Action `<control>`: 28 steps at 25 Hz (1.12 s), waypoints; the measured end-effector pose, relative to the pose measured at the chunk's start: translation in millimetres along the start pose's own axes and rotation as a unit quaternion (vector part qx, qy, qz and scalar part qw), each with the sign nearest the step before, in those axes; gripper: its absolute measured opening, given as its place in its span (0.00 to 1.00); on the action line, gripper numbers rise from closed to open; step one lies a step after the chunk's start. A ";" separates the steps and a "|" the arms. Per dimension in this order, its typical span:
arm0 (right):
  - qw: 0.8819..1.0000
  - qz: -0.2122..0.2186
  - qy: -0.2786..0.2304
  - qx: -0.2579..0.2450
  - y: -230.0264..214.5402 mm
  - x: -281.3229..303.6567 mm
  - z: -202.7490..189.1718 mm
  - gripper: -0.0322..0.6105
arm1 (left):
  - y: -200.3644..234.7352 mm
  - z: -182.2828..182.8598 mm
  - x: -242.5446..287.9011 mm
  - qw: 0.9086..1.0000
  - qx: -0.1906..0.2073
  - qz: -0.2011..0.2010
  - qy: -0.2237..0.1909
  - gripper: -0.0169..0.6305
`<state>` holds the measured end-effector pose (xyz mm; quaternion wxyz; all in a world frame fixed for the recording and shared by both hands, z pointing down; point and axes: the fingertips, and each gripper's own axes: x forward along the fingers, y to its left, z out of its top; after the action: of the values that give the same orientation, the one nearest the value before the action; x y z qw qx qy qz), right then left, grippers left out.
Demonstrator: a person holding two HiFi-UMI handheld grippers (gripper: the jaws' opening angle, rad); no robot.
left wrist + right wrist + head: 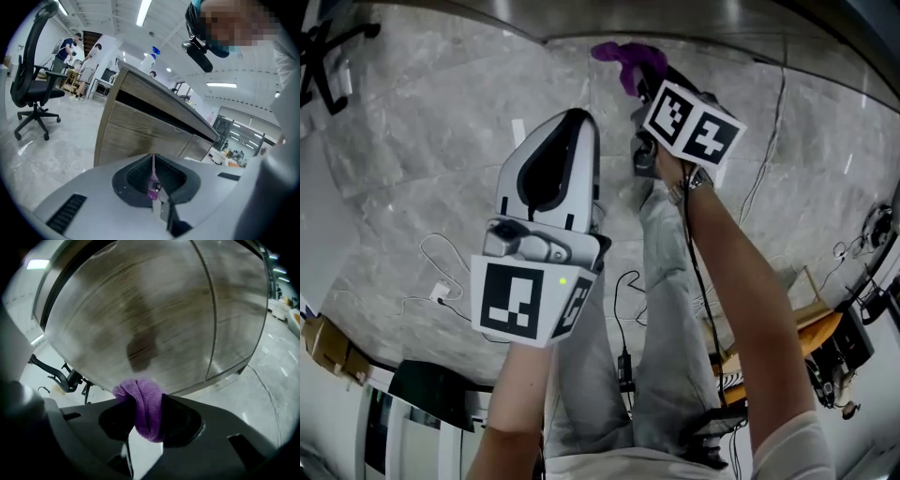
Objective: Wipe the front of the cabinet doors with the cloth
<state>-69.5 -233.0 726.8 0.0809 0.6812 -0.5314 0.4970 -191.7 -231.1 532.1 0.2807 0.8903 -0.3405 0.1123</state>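
Note:
A purple cloth (144, 408) is bunched between the jaws of my right gripper (143, 399), which is shut on it. It is held close to the brown wood-grain cabinet door (154, 310), whose surface is motion-blurred; whether the cloth touches it I cannot tell. In the head view the cloth (628, 56) sticks out past the right gripper (642, 82) near the cabinet's foot (694, 23). My left gripper (579, 117) is held lower and to the left, away from the cabinet, jaws together. In its own view the left gripper (153, 161) is shut, with only a thin pink sliver at the seam.
A spray bottle (149, 58) stands on the cabinet's top (154, 91). A black office chair (33, 93) is on the grey floor to the left, with people behind it. Cables (441, 291) lie on the floor. The person's trouser legs (666, 309) are below the grippers.

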 end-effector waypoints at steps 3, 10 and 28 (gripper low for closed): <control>1.000 0.020 0.023 0.001 47.7 31.1 -26.7 0.27 | 32.9 4.6 -11.3 1.000 0.023 -0.001 0.002 0.06; 0.998 0.044 0.033 0.015 117.5 85.4 -40.5 0.27 | 95.6 8.6 -38.3 1.000 0.007 0.021 -0.014 0.06; 1.000 0.002 -0.002 0.015 84.8 110.4 -12.7 0.27 | 118.0 -5.1 -61.0 0.998 -0.013 0.059 -0.017 0.06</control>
<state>-151.8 -331.7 781.8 0.0685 0.6823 -0.5253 0.5038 -316.1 -267.0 562.4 0.2796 0.8665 -0.3988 0.1094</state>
